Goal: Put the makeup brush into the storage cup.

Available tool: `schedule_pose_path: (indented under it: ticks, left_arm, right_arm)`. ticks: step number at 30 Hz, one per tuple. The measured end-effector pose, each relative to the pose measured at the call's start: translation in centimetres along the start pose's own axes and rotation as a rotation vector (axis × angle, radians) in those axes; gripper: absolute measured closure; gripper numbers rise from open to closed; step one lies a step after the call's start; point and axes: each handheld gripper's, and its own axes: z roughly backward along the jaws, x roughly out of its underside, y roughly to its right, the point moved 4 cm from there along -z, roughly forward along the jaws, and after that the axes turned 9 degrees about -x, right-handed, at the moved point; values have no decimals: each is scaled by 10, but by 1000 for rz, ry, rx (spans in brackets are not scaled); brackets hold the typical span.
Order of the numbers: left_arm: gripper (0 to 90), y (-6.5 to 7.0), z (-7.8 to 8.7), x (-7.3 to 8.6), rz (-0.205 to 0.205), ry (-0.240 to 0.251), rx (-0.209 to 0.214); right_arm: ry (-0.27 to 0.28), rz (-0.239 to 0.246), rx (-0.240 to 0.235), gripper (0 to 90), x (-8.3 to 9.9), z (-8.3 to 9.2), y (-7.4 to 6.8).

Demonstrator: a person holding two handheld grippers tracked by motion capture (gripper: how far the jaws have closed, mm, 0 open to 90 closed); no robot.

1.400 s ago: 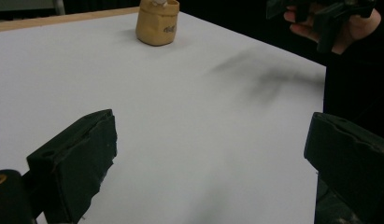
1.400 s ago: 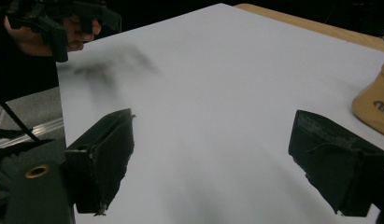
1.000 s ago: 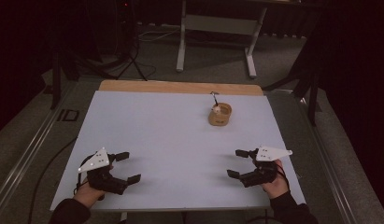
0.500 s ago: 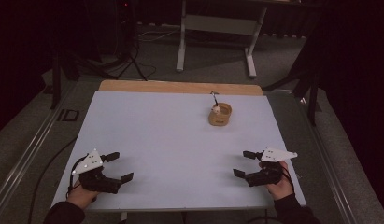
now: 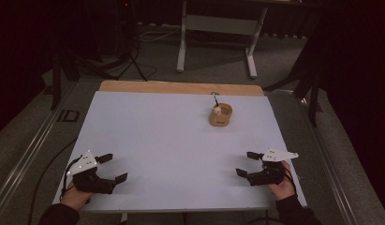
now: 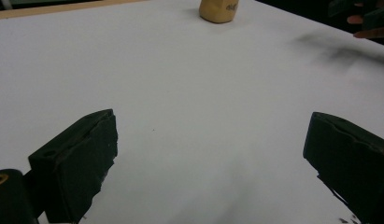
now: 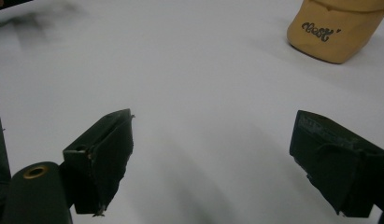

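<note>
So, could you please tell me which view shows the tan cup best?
The high view: the whole cup stands on the table with something sticking out. The right gripper view shows its side and lettering, top cut off; the left gripper view shows its base only.

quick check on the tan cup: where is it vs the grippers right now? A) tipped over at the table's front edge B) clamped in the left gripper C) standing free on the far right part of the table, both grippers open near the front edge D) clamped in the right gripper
C: the tan cup stands upright far up the table, while the left gripper and right gripper sit near the front edge with jaws spread and nothing between them.
</note>
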Motion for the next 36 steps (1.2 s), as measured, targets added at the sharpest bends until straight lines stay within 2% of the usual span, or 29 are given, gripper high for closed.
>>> schedule_pose_path:
  ticks: [11, 16, 21, 36]
  left_arm:
    - [35, -2, 4, 1, 25, 18, -5]
    - [36, -2, 7, -1, 26, 28, -15]
    - [36, -1, 6, -1, 27, 20, -27]
    - [36, 2, 1, 2, 37, 2, -17]
  right_arm:
    - [-3, -11, -12, 135, 5, 2, -1]
    - [-7, 1, -16, 135, 5, 2, -3]
    - [-17, 10, -21, 135, 5, -1, -4]
    - [-9, 7, -24, 135, 5, 0, -5]
